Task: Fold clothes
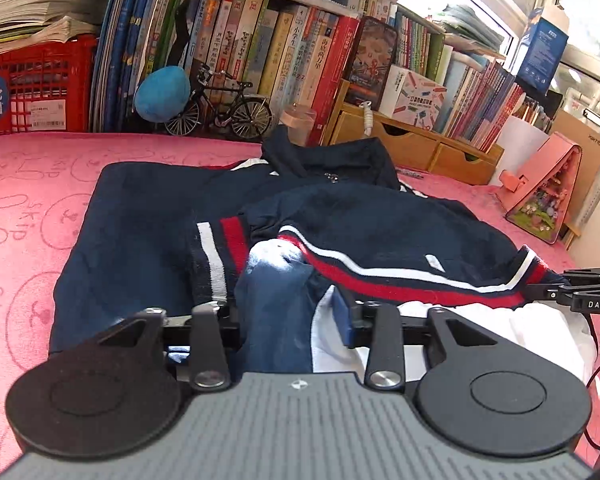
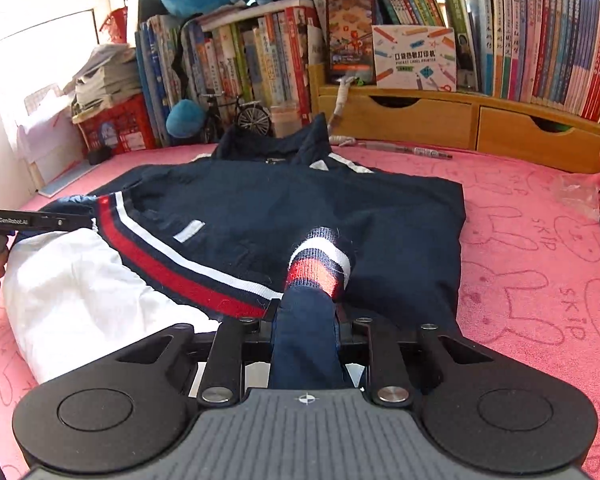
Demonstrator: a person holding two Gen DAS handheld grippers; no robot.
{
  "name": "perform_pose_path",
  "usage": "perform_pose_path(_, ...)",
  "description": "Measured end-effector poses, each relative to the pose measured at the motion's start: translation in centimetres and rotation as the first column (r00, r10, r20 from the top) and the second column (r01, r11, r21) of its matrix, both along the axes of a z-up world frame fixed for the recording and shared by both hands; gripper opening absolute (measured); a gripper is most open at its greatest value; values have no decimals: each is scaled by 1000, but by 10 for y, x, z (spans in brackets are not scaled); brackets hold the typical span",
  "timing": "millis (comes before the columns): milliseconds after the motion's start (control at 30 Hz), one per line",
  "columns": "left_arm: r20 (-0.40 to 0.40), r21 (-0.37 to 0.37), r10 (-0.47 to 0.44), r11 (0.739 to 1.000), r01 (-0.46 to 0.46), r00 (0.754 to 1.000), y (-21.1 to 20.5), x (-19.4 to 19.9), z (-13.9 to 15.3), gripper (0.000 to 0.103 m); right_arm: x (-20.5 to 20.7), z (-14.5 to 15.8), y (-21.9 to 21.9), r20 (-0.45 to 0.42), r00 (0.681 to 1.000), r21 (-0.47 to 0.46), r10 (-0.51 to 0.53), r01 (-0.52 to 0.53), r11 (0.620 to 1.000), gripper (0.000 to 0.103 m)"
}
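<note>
Fingertips hidden by cloth | left tongs (image 1: 288, 320) clenched on jacket (image 1: 148, 220) | right tongs (image 2: 306, 320) gripping sleeve (image 2: 320, 264)

Jacket (image 2: 284, 208) lies flat on the bench (image 2: 540, 264), collar toward the books (image 2: 540, 40) behind. Model bicycle (image 2: 236, 116) stands behind the collar; drawer unit (image 2: 460, 120) to its right, under the books.

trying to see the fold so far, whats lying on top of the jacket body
Two sleeves are folded across the navy jacket, each pinched by a gripper, left gripper and right gripper. White lining shows at the hem; the front beneath is covered.
</note>
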State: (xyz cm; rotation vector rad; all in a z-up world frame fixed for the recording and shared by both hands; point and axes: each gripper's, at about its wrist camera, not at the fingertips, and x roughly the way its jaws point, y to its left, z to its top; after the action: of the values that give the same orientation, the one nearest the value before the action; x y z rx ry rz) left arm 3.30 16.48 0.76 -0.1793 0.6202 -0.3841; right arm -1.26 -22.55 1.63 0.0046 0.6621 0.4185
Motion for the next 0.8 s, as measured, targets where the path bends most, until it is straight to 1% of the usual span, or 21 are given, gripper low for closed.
perform_pose_path(33, 33, -9, 8, 1000, -8, 999, -2, -9, 3, 13, -7, 8, 1, 31, 1000, 8, 4, -4, 1000, 19)
perform_pose_path(67, 77, 4, 17, 1000, -18, 997, -4, -18, 9, 10, -14, 16, 2, 62, 998, 7, 9, -9, 1000, 18)
perform_pose_path(133, 155, 6, 34, 999, -35, 987, -6, -32, 25, 9, -26, 39, 6, 154, 988, -5, 24, -23, 1000, 18)
perform_pose_path(200, 219, -6, 54, 999, -54, 974, -3, -34, 42, 9, -28, 61, 13, 242, 970, -38, 38, -29, 999, 18)
perform_pose_path(267, 288, -5, 86, 996, -89, 954, 0, -21, 63, 9, -17, 82, 20, 320, 947, -72, 42, -20, 997, 18)
perform_pose_path(333, 335, -5, 132, 990, -139, 933, 3, 5, 76, 10, 5, 98, 24, 372, 928, -74, 23, 5, 997, 18)
perform_pose_path(367, 352, 10, 147, 987, -161, 924, 4, 17, 79, 13, 22, 105, 26, 391, 920, -62, 6, 20, 998, 18)
perform_pose_path(400, 370, 41, 173, 978, -202, 913, 2, 35, 78, 15, 43, 108, 27, 397, 918, -48, -13, 35, 998, 18)
perform_pose_path(467, 348, 103, 190, 966, -239, 918, -5, 64, 68, 16, 80, 105, 32, 367, 929, -31, -43, 58, 998, 19)
perform_pose_path(500, 313, 132, 201, 959, -252, 928, -8, 79, 58, 17, 104, 95, 36, 324, 944, -24, -58, 69, 997, 19)
perform_pose_path(533, 277, 162, 213, 951, -264, 937, -10, 92, 48, 17, 125, 82, 40, 276, 959, -30, -64, 76, 997, 19)
perform_pose_path(600, 194, 223, 229, 937, -270, 954, -12, 111, 24, 20, 157, 50, 50, 189, 980, -72, -68, 83, 994, 19)
perform_pose_path(633, 153, 256, 236, 929, -269, 960, -12, 119, 11, 22, 170, 33, 54, 149, 986, -97, -68, 83, 992, 19)
perform_pose_path(700, 105, 307, 240, 915, -261, 965, -13, 127, -10, 27, 188, 5, 59, 96, 993, -127, -75, 86, 988, 20)
perform_pose_path(767, 91, 330, 245, 907, -262, 965, -12, 128, -22, 41, 200, -16, 58, 63, 994, -133, -89, 97, 986, 26)
perform_pose_path(800, 83, 330, 253, 905, -266, 964, -11, 129, -24, 45, 204, -22, 56, 54, 994, -123, -97, 103, 987, 27)
